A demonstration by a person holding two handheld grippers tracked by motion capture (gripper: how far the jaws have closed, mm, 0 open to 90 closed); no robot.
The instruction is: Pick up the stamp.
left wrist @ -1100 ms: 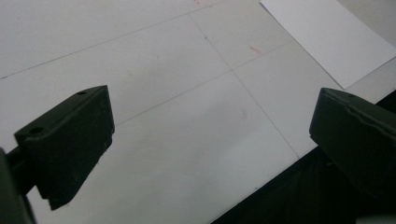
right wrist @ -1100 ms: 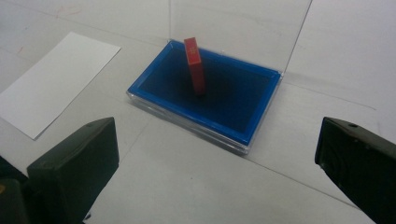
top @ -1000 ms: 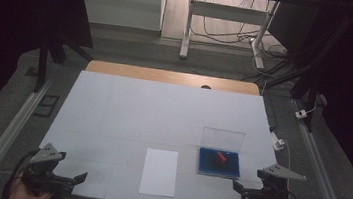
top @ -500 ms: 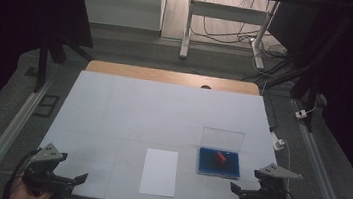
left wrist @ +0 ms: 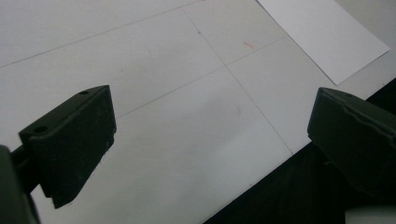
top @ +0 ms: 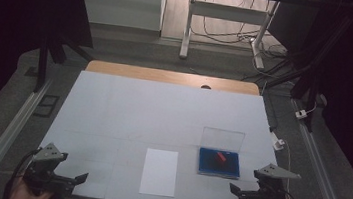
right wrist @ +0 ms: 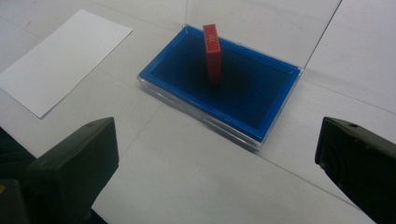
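A white tabletop [top: 163,113] holds a sheet of white paper [top: 159,172] near its front edge, and just right of it an open blue tray [right wrist: 243,105] with a clear lid raised behind. A small red block [right wrist: 212,53] stands upright inside the tray. The left tongs [top: 62,181] and right tongs [top: 244,194] hover at the front corners, both spread wide and empty.

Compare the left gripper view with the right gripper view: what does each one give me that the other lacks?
Left gripper view alone: the table's near edge and a small red mark on the surface. Right gripper view alone: the open blue case, clear lid raised, with a red block standing upright inside. Both: the white paper sheet and an open claw holding nothing.
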